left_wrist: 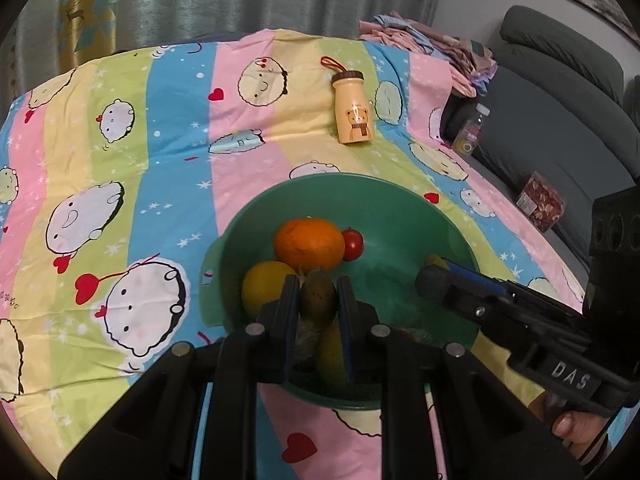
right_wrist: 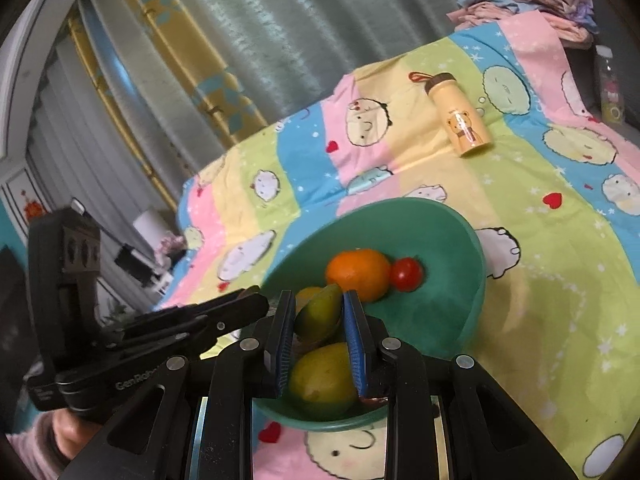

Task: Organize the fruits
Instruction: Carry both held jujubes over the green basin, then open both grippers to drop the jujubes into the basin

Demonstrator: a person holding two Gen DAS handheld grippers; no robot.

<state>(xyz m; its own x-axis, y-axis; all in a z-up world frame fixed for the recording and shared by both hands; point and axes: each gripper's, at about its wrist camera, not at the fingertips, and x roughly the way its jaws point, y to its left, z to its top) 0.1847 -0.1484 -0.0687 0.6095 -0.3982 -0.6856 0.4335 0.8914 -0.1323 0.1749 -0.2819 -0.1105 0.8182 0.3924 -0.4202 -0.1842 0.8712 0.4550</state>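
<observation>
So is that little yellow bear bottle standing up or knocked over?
Standing: the bear bottle rests on its base on the cartoon bedsheet, brown cap on top.

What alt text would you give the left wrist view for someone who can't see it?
A green bowl on a cartoon-print cloth holds an orange, lemon, cherry tomato and other fruit, with two black grippers, both closed, poised over it. A yellow bear bottle stands behind.

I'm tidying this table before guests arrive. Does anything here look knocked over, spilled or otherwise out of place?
Yes: the yellow bear bottle lies on its side on the striped cloth, behind the green bowl, cap on and nothing spilled. The fruit all sits inside the bowl: orange, small tomato, lemon.
</observation>
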